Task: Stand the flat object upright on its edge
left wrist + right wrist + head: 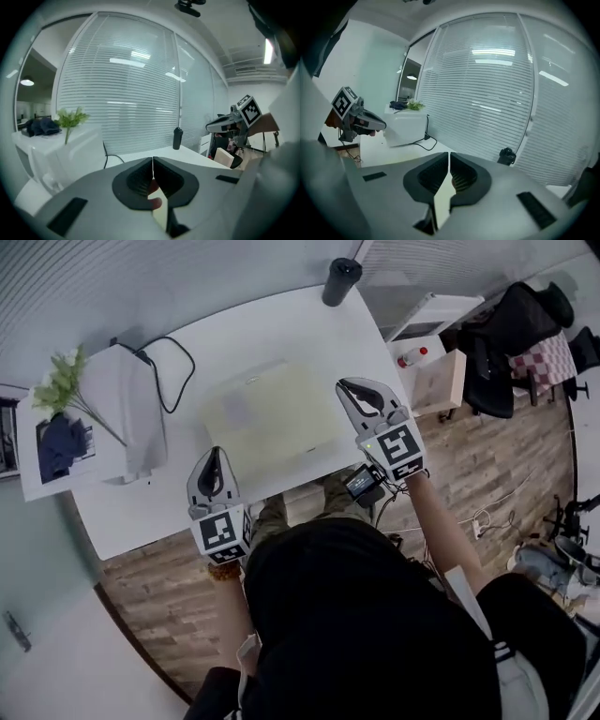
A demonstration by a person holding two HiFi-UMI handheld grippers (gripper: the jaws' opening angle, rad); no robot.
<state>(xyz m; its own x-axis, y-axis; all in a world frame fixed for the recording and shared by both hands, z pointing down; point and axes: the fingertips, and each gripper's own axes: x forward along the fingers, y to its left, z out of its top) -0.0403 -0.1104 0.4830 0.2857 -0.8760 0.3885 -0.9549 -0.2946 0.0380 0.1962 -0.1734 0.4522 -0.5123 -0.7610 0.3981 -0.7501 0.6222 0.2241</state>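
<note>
A flat pale cream panel (272,413) lies on its face in the middle of the white table (141,507). My left gripper (214,456) hovers over the table's near edge, just short of the panel's near left corner, with its jaws pressed together on nothing. My right gripper (345,387) is at the panel's right edge, also shut and empty. In the left gripper view the jaws (153,159) meet in a thin line, and the right gripper (225,123) shows off to the right. The right gripper view shows closed jaws (449,154) and the left gripper (370,123) at the left.
A white box (131,413) with a black cable (173,371) stands at the table's left, beside a green plant (61,381) and a dark cloth (61,446). A black cylinder (342,280) stands at the far edge. A white cabinet (431,334) and a chair (516,324) are on the right.
</note>
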